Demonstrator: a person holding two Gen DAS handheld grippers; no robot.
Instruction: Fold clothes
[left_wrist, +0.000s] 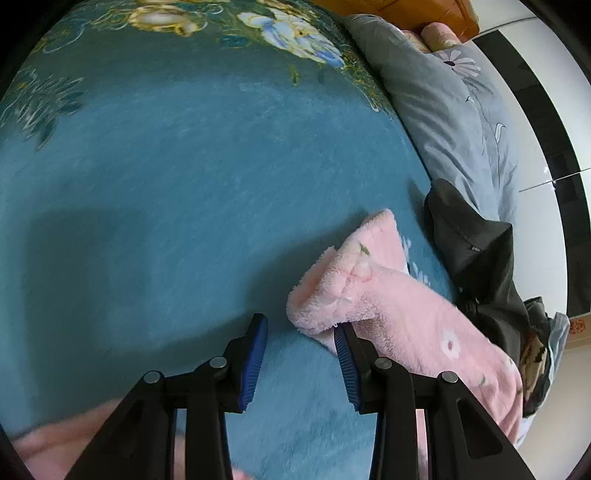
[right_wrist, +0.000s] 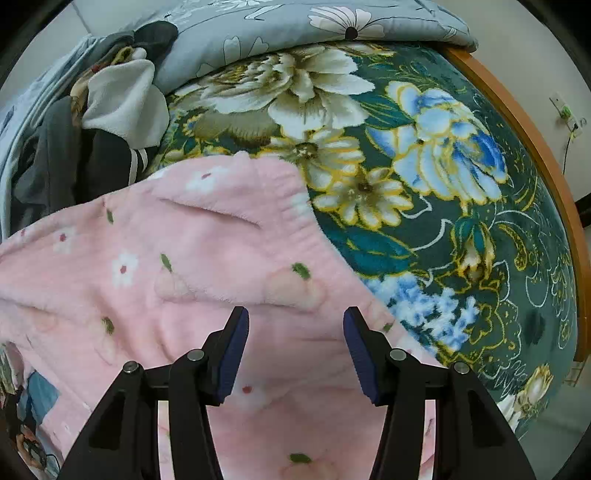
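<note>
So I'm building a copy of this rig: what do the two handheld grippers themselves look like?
Both look alike. The left gripper and right gripper each have two black angular linkage arms with triangular cut-outs and round silver pivot pins. Their jaws carry blue pads, ribbed on the left gripper's. No cables or markings show, and no hand or sleeve is clearly visible.

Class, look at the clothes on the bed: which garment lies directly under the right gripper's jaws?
The pink fleece garment with small flowers. It spreads beneath the open right gripper, while the dark clothes and white fleece piece sit heaped farther off by the grey quilt.
</note>
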